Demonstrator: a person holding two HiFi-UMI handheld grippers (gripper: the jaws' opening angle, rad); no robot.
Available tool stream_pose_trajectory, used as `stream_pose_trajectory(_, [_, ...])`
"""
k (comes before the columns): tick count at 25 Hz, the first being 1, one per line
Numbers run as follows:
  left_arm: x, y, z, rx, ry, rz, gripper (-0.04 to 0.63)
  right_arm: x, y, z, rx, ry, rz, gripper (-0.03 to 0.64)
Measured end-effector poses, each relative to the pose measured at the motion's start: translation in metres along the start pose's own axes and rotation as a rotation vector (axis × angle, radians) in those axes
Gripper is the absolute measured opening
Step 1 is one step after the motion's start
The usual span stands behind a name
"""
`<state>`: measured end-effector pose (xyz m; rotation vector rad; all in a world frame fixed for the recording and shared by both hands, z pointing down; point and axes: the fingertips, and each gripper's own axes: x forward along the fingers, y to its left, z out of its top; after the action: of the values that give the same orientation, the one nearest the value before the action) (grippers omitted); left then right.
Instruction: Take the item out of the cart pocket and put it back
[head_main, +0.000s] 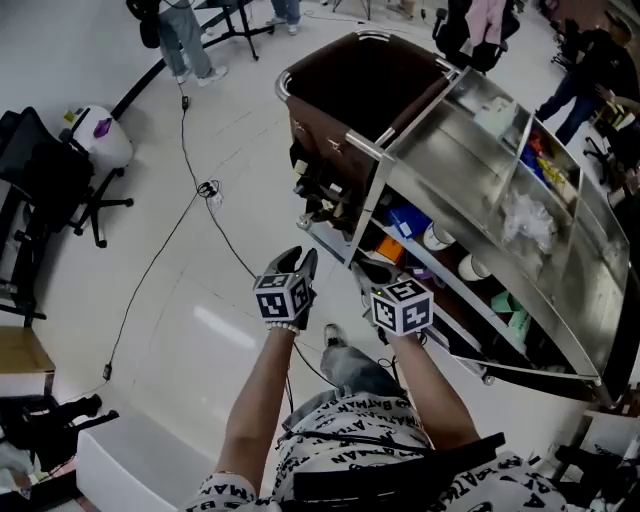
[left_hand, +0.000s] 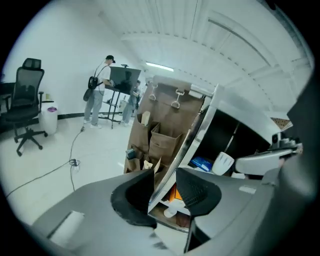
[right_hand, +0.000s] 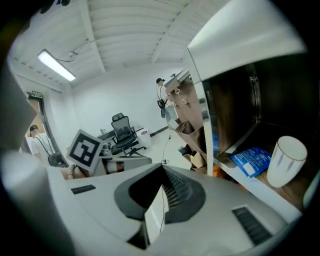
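The cart's brown fabric pocket organiser (head_main: 318, 170) hangs on the near end of the steel cart (head_main: 470, 170); small items poke out of its pockets (left_hand: 161, 141). My left gripper (left_hand: 162, 182) is open with nothing between its jaws, and it points at the cart's corner post. In the head view the left gripper (head_main: 298, 263) hovers just short of the lower pockets. My right gripper (right_hand: 162, 189) is shut on a thin white flat item (right_hand: 156, 216) that stands edge-on between the pads. The right gripper (head_main: 367, 272) sits beside the left one, near the cart's lower shelf.
A white cup (right_hand: 286, 161) and a blue packet (right_hand: 252, 159) lie on the cart's lower shelf. A black cable (head_main: 190, 215) runs across the white floor. An office chair (left_hand: 27, 102) and a white bin (head_main: 100, 135) stand at the left. People stand at the back.
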<state>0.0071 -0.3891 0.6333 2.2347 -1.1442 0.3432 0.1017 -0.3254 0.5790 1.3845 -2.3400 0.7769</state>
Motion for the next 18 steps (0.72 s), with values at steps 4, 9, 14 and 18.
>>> stream_pose_trajectory(4, [-0.114,-0.008,-0.016,-0.069,-0.083,0.036,0.136,-0.026,0.057,-0.003,-0.039,-0.028,0.062,0.000])
stream_pose_trajectory(9, [-0.245,-0.051,-0.056,-0.088,-0.178,-0.010,0.000,-0.076,0.141,-0.029,-0.097,-0.040,0.126,0.000])
stream_pose_trajectory(14, [-0.321,-0.084,-0.104,-0.159,-0.193,-0.012,0.000,-0.117,0.201,-0.070,-0.142,-0.011,0.183,0.000])
stream_pose_trajectory(18, [-0.351,-0.099,-0.102,-0.160,-0.241,0.007,0.000,-0.133,0.232,-0.093,-0.147,0.018,0.238,0.000])
